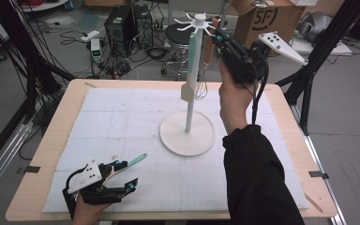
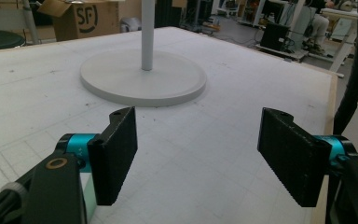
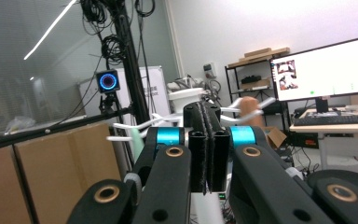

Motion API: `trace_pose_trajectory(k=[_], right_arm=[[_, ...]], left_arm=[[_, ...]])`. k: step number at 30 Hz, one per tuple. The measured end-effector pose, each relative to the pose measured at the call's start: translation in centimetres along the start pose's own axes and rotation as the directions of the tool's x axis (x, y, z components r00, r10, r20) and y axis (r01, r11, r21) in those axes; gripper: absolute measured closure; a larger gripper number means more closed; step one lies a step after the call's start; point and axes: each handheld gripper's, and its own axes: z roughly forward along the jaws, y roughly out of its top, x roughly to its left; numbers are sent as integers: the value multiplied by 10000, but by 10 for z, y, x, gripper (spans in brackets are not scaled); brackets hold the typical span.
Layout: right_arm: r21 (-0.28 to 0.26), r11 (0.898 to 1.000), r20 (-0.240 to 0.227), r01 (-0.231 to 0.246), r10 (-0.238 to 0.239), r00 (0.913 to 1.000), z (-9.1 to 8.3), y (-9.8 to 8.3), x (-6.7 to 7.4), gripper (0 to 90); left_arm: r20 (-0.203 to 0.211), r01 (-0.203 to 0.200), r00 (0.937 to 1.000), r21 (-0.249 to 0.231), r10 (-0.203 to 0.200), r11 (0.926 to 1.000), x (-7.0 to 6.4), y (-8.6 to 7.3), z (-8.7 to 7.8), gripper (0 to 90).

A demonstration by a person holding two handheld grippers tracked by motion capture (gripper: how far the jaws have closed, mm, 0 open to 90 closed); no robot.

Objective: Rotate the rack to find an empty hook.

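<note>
The desk [image 1: 51, 154] carries a white mat, and on it, toward the far right side, stands a white rack [image 1: 188, 126] with a round base, a thin pole and hooks on top. A pale green spatula [image 1: 191, 70] hangs from one hook and a whisk with a brown handle [image 1: 206, 56] hangs beside it. The right tool [image 1: 217, 36] is up at these hooks, just beside the brown handle, its jaws pressed fully together with nothing between them. The left tool [image 1: 126, 176] rests near the near left corner, jaws wide apart and empty, and a green-handled utensil [image 1: 136, 161] lies just beside it.
</note>
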Motion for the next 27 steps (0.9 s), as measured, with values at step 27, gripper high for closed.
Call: trace_pose_trajectory(k=[27], right_arm=[[291, 9980, -663, 559, -538, 9963, 14, -9, 31, 900]], left_arm=[[32, 12, 10000, -18, -12, 10000, -1, 0, 1, 291]])
